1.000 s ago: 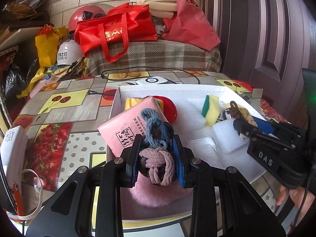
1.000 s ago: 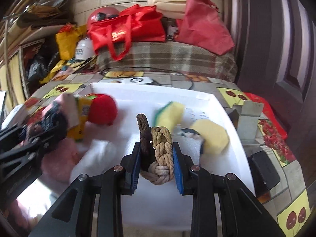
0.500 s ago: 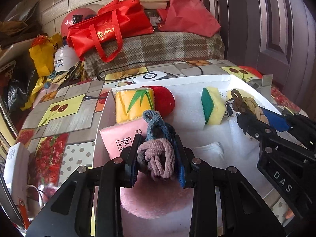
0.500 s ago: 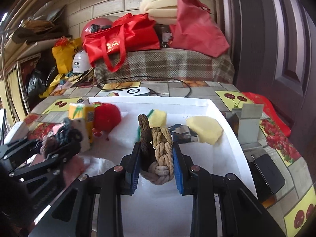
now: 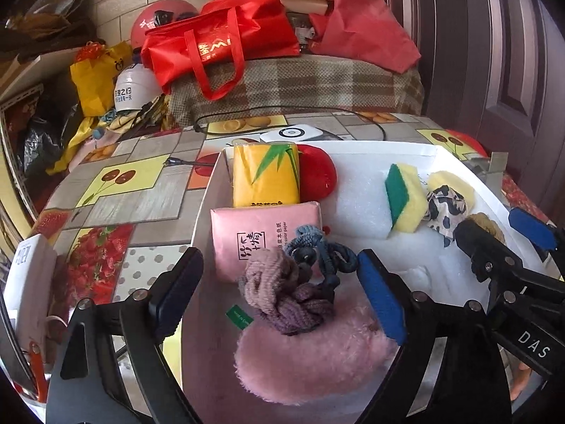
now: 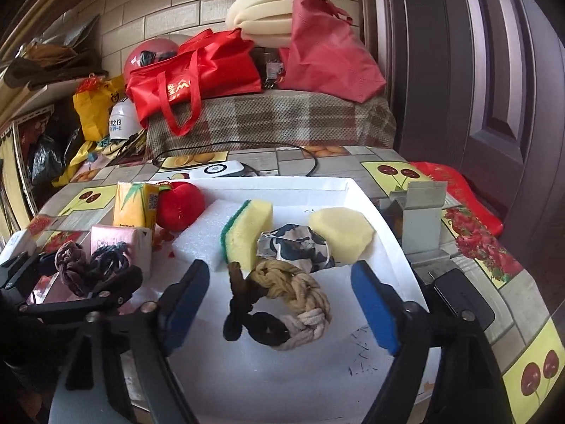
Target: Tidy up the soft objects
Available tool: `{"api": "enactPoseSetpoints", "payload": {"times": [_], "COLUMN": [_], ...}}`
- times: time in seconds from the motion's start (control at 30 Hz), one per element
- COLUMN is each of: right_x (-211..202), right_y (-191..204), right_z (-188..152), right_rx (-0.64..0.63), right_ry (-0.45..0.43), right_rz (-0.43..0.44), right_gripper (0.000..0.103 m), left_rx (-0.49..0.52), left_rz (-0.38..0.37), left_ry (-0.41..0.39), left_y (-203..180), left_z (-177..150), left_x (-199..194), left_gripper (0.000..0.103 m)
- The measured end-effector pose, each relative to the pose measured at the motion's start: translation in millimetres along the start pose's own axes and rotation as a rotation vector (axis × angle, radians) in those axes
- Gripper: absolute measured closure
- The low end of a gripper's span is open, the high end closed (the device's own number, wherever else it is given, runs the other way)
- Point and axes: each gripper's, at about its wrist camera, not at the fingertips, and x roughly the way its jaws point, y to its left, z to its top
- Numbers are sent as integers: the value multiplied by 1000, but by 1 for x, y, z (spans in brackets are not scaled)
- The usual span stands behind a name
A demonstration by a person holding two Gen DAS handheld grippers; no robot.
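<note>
- Far left, a white helmet (image 5: pixel 132 88) with dark printed characters — too small to read with confidence.
- Red tote bag (image 5: pixel 219 44), glossy fabric with gold lettering, slumped on a plaid-covered surface.
- In the white foam tray (image 5: pixel 206 219): a yellow tissue pack (image 5: pixel 265 176) with a green leaf print, and a pink tissue pack (image 5: pixel 261 236) marked "color paper".
- Left gripper (image 5: pixel 279 289): jaws opening, blue pads clear of the knitted mauve-and-blue hair ties (image 5: pixel 293 282), which lie between them on a fluffy pink puff (image 5: pixel 310 360).
- Yellow sponge (image 6: pixel 247 236) with green scouring face, spongy and rectangular.
- Right gripper (image 6: pixel 279 304): jaws opening around — not gripping — the braided tan-and-brown hair ties (image 6: pixel 282 300) on the tray floor; its body reads "DAS".
</note>
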Motion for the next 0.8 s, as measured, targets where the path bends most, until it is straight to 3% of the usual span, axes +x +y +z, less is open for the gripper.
{"api": "enactPoseSetpoints", "payload": {"times": [0.1, 0.2, 0.23, 0.43, 0.6, 0.8], "right_x": [-1, -6, -9, -23, -31, -43], "right_y": [2, 1, 1, 5, 7, 6], "right_z": [-1, -1, -2, -4, -5, -10], "right_rx": [-8, -1, -1, -18, -12, -2], "right_ry": [-8, -33, -45, -118, -163, -182], "right_rz": [-9, -23, -22, -49, -141, -131], "right_gripper": [15, 0, 0, 0, 0, 0], "left_rx": [-14, -48, -62, -87, -91, -81], "left_rz": [21, 35, 46, 57, 47, 39], "left_ry": [-39, -84, -92, -165, -198, -220], "left_y": [2, 9, 11, 16, 18, 17], "left_z": [-1, -2, -2, -6, -12, -22], "left_x": [-7, -16, -18, -32, -44, -60], "left_gripper": [14, 7, 0, 0, 0, 0]}}
